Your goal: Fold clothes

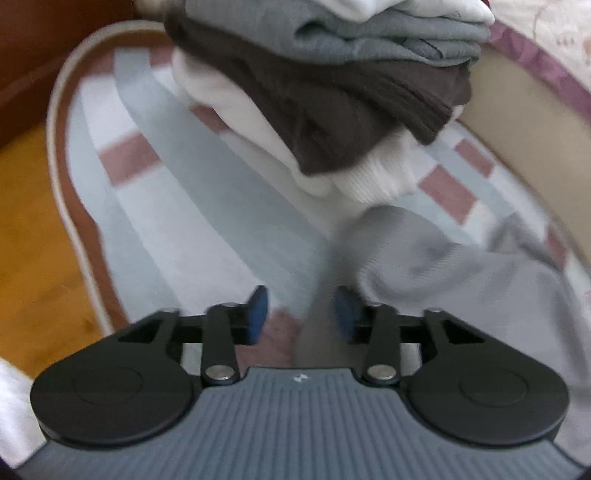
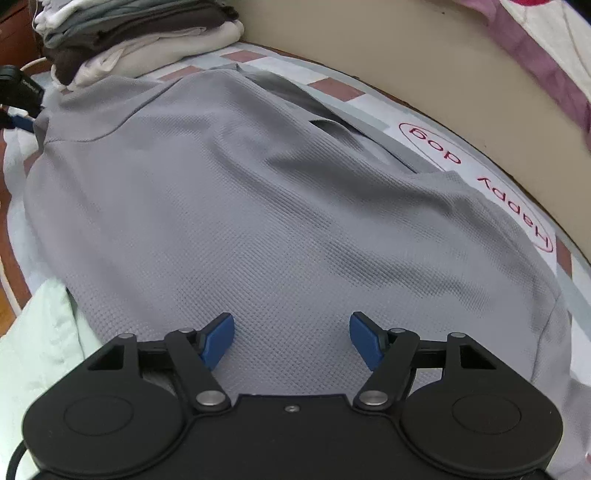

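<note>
Grey waffle-knit shirt (image 2: 258, 206) lies spread on the checked mat (image 2: 332, 88), and every place here is told from that shirt. At its far left corner sits a stack of folded clothes (image 2: 140, 33), white, brown and grey layers, touching the shirt's edge. Along its far side runs a beige bed edge (image 2: 424, 74). At its near left lies a pale green cloth (image 2: 40, 332). The right gripper (image 2: 291, 339) hovers over the shirt's near middle with jaws spread wide, nothing pinched. The left gripper (image 1: 300, 314) stands at the shirt's left end, jaws parted and released, a fold of grey fabric passing between the pads without being pressed, though blur makes this hard to judge. Risks, as I judge them: a sweep from the left end could knock the stack over; a grab at mid-panel would bunch the cloth rather than give a clean fold; the green cloth may get caught up
</note>
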A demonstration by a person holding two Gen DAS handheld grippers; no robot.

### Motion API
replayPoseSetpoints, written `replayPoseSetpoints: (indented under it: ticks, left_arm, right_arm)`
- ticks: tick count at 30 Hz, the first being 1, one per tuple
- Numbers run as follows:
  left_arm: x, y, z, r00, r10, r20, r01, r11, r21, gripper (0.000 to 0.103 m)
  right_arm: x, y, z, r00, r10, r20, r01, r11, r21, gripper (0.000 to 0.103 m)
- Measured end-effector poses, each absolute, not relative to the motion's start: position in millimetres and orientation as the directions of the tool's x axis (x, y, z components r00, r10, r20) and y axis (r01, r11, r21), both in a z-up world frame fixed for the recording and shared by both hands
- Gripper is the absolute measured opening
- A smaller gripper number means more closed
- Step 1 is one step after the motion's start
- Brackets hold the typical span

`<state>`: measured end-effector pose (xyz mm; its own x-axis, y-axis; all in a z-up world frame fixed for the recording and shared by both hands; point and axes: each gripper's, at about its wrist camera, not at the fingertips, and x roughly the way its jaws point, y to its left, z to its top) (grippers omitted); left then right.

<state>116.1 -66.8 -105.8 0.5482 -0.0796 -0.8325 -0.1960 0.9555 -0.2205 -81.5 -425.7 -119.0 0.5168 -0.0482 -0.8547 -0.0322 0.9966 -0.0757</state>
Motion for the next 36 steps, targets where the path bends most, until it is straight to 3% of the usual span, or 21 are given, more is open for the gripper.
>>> replayPoseSetpoints:
  ticks: [2, 4, 10, 12, 15, 18, 27, 28, 34, 35, 36]
  left_arm:
    - [117.8, -65.9, -109.1, 0.523, -0.128, -0.843, -0.205, 0.941, -0.271, 0.042]
    - [120.2, -67.9, -111.8, 0.524, -0.151, -0.838, -0.199, 0.935, -0.293, 0.049]
    - [122.8, -68.3, -120.6, 0.498, -0.188, -0.846, -0.219, 0.917, -0.333, 0.052]
    - [125.1, -66.3, -117.5, 0.499, -0.168, -0.85, -0.226, 0.922, -0.315, 0.052]
    - [114.6, -62.8, -94.5, 0.608, -0.025, -0.794, -0.247, 0.944, -0.219, 0.052]
    - [111.4, -56.2, -76.5, 0.667, -0.074, -0.742, -0.203, 0.939, -0.276, 0.058]
    - [131.0, -81.0, -122.0, 0.479, -0.204, -0.854, -0.139, 0.943, -0.303, 0.061]
    - [132.9, -87.2, -124.7, 0.474, -0.203, -0.856, -0.121, 0.949, -0.292, 0.069]
    - [134.8, -120.4, -131.5, 0.536, -0.092, -0.839, -0.066, 0.986, -0.15, 0.086]
    - [136.4, -126.9, -132.9, 0.555, -0.071, -0.829, -0.056, 0.991, -0.122, 0.083]
    - [137.5, -131.8, -133.7, 0.569, -0.07, -0.819, -0.035, 0.993, -0.109, 0.063]
  right_arm:
    - [-82.6, -433.0, -120.0, 0.51, -0.022, -0.86, 0.007, 1.0, -0.022, 0.075]
    - [-83.2, -440.6, -121.0, 0.502, 0.003, -0.865, 0.043, 0.999, 0.028, 0.076]
    - [-83.4, -439.4, -124.2, 0.511, 0.012, -0.859, 0.035, 0.999, 0.035, 0.083]
    - [-83.2, -440.9, -123.8, 0.511, 0.015, -0.86, 0.039, 0.998, 0.041, 0.084]
    - [-83.5, -442.4, -123.9, 0.517, 0.017, -0.856, 0.044, 0.998, 0.046, 0.084]
    - [-80.5, -441.9, -123.7, 0.527, 0.021, -0.849, 0.03, 0.999, 0.043, 0.084]
    - [-66.9, -441.2, -122.9, 0.578, 0.08, -0.812, 0.002, 0.995, 0.1, 0.083]
    - [-66.8, -441.6, -125.5, 0.577, 0.073, -0.814, 0.011, 0.995, 0.098, 0.083]
    - [-69.7, -435.8, -128.7, 0.592, 0.057, -0.804, -0.01, 0.998, 0.062, 0.084]
    - [-69.6, -434.9, -128.9, 0.591, 0.054, -0.805, -0.015, 0.998, 0.056, 0.084]
    - [-69.7, -434.2, -128.9, 0.591, 0.053, -0.805, -0.018, 0.998, 0.052, 0.084]
